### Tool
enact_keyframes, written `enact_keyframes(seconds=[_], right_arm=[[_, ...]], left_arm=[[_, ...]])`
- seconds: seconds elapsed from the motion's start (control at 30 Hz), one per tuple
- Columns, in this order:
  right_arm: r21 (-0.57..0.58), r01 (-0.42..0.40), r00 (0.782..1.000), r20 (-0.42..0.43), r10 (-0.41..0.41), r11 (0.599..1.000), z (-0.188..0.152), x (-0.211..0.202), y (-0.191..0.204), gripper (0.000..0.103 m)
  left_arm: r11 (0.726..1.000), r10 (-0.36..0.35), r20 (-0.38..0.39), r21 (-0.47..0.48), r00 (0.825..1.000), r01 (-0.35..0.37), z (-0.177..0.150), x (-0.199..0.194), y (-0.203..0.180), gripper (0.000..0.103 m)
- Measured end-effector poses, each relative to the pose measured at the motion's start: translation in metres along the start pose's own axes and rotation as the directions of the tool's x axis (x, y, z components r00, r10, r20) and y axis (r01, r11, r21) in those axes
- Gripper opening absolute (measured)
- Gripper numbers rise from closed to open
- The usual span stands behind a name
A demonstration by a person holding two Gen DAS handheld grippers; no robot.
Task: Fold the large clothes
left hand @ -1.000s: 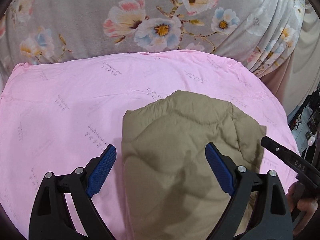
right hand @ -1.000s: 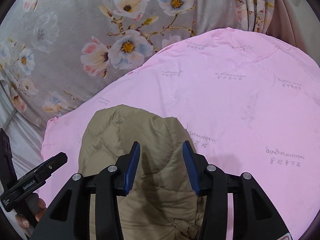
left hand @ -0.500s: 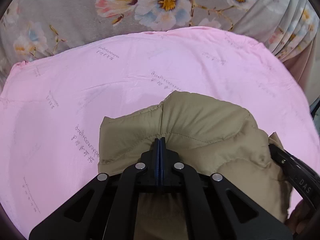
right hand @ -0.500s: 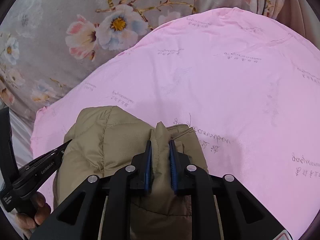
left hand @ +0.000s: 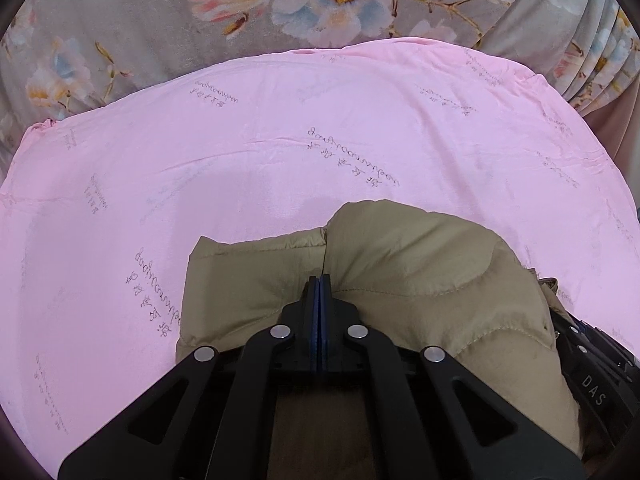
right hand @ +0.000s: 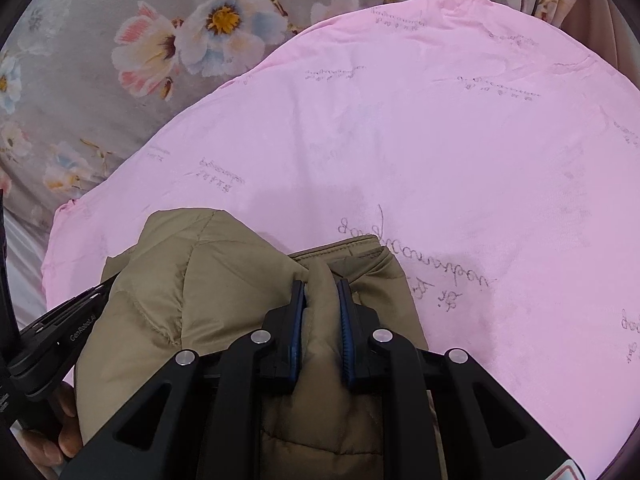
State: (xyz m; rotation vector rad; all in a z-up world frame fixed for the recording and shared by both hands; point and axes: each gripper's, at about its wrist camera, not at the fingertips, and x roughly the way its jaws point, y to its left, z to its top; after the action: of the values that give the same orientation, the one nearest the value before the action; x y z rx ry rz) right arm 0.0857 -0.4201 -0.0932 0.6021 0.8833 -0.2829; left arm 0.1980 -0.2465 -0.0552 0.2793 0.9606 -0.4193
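A khaki quilted jacket lies bunched on a pink sheet. My left gripper is shut, its blue pads pressed together on a thin pinch of the jacket's far edge, where the fabric puckers toward the tips. In the right wrist view the jacket fills the lower left. There my right gripper is shut on a thick padded fold that bulges between its pads. Both grippers point steeply down, side by side on the same far edge.
Pink sheet with printed script spreads beyond the jacket. A grey floral fabric lies behind it, pleated at the far right. A hand holds the left tool's black body at the lower left of the right wrist view.
Both grippers have come down onto the jacket's far edge and gone from open to shut on it. Since half a second ago they have only sunk slightly closer.
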Motion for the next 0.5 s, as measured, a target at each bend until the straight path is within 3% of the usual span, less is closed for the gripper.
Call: enact_keyframes(seconds=[0.5], right_arm=[[0.010, -0.017, 1.000, 0.007, 0.017, 1.000, -0.0024, 0.0056, -0.0034, 0.014]], left_arm=[[0.998, 0.060, 0.036, 0.015, 0.998, -0.061, -0.0060, 0.0100, -0.0087, 0.000]])
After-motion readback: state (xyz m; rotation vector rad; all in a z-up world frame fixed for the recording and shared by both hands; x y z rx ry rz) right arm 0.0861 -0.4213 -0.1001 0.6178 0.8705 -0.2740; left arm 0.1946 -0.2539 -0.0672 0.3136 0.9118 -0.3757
